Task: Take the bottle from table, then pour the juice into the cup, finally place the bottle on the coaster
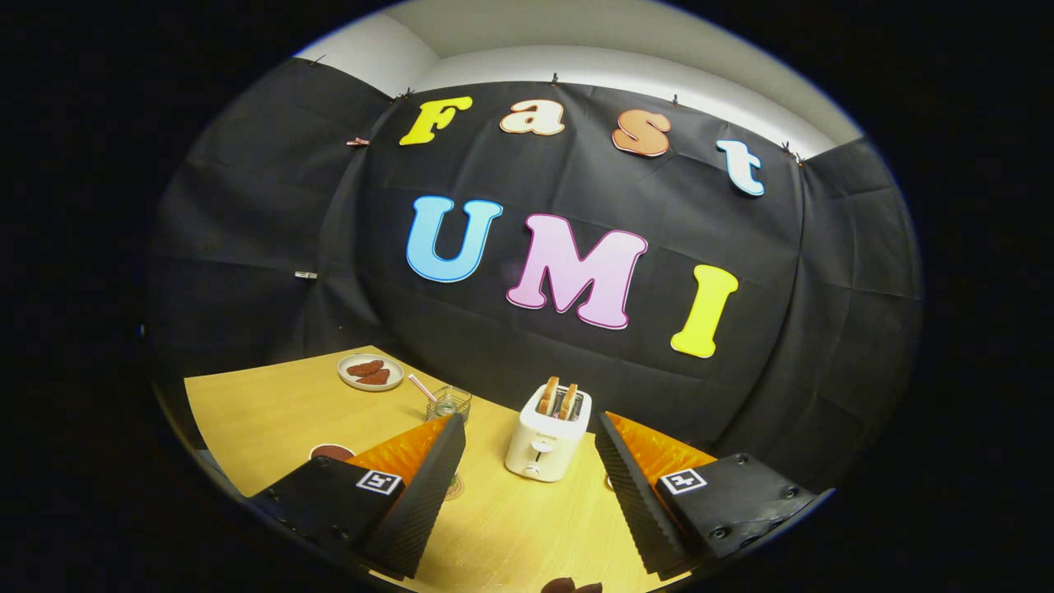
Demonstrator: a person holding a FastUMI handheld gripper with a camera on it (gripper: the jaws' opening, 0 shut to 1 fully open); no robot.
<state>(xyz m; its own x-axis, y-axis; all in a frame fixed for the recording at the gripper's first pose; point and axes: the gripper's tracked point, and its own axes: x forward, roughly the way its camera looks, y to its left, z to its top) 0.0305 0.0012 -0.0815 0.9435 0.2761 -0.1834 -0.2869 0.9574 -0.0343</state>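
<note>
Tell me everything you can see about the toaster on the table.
The toaster is a small cream-white two-slot model that looks like plastic, standing upright on the wooden table near the black cloth wall. Two browned slices of toast stick up from its slots. Its front shows a lever and a round knob. It sits just ahead of the gripper, seen between the open fingers, which do not touch it. Only the table touches it.

One toaster (547, 441), two toast slices (558, 399), one plate (370, 372), one glass cup (450, 403)
</note>
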